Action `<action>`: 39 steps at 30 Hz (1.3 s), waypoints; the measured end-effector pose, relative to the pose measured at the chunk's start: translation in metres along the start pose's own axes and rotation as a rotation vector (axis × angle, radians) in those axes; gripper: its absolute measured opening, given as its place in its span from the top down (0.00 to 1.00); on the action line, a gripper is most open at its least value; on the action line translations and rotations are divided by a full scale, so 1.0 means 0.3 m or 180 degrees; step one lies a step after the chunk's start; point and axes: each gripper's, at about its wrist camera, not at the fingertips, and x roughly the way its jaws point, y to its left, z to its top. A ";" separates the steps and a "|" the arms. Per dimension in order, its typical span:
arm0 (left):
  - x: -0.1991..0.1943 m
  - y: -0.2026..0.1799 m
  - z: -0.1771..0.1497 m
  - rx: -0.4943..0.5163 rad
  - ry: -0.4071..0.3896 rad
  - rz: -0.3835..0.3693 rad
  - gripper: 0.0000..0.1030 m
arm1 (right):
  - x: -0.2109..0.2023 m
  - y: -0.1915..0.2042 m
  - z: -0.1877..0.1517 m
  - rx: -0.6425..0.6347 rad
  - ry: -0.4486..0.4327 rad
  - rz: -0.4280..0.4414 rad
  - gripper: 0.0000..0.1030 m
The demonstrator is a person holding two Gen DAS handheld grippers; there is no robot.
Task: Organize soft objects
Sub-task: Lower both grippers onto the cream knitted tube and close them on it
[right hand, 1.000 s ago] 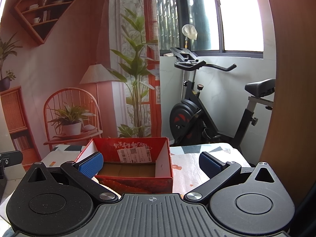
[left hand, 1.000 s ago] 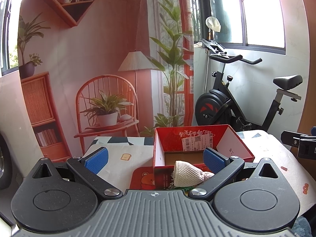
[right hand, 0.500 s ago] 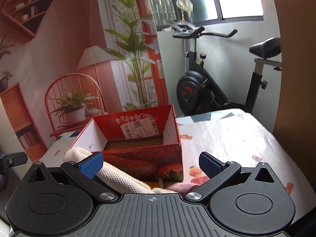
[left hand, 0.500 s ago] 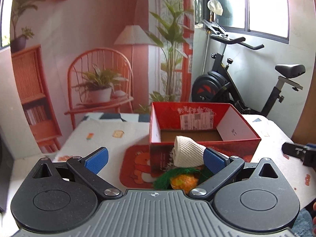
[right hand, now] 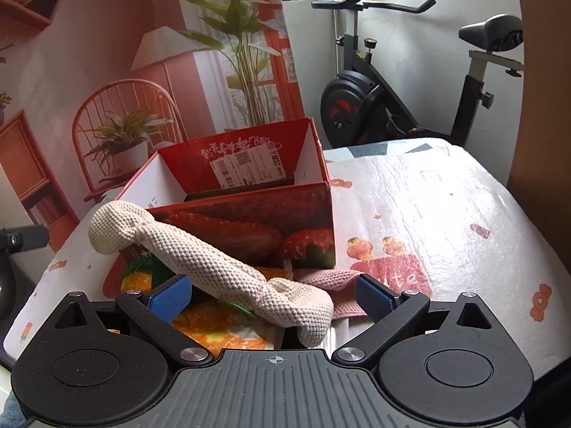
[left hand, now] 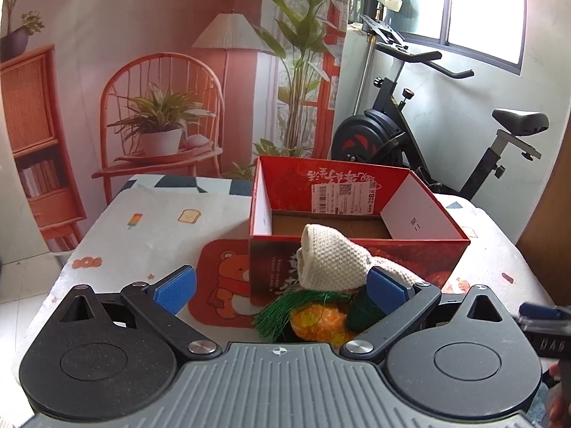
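Left gripper point(left hand: 280, 290) is sitting wide open over the counter point(left hand: 153, 228), holding nothing. Its 2 blue pads point(left hand: 175, 289) are standing well apart, the right one just beside the cream knit point(left hand: 332, 264) and the dark green piece point(left hand: 362, 310).

Right gripper point(right hand: 274, 297) is also spread open, gripping nothing. The near end of the cream knit point(right hand: 228, 267) is lying between its pads point(right hand: 167, 297), apart from both of them.

Red box point(left hand: 357, 221) is standing open-topped toward the middle of the counter, with a white label on its far inner wall. Inside it only a brown floor is showing. From the right wrist the box point(right hand: 249, 214) is showing strawberry print on its near wall.

The soft things are piling up at the near wall of the box, outside it. The cream knit is leaning up against that wall, its upper end reaching the box's near left corner rim, its lower end draping toward the near counter edge. Under it are lying an orange cloth point(right hand: 214, 324) and a green tassel point(left hand: 285, 312). A pink cloth point(right hand: 328, 280) is lying flat just right of the knit, touching it. A red bear mat point(left hand: 221, 289) is lying under the box's left near corner.

Exercise bike point(left hand: 428, 125) is standing beyond the far right counter edge.
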 end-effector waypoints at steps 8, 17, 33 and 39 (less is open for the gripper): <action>0.153 -0.060 0.038 0.0226 0.0090 -0.0113 0.23 | 0.092 -0.052 -0.040 0.0116 0.0195 0.0011 0.25; 0.254 -0.054 0.041 0.0161 0.0276 -0.0236 0.37 | 0.171 -0.122 -0.062 0.0394 0.0323 0.0076 0.43; 0.256 -0.070 0.054 0.0253 0.0264 -0.0391 0.31 | 0.204 -0.155 -0.069 0.0682 0.0197 0.0314 0.53; 0.288 -0.098 0.044 0.0348 0.0280 -0.0505 0.45 | 0.208 -0.157 -0.075 0.0701 0.0200 0.0364 0.61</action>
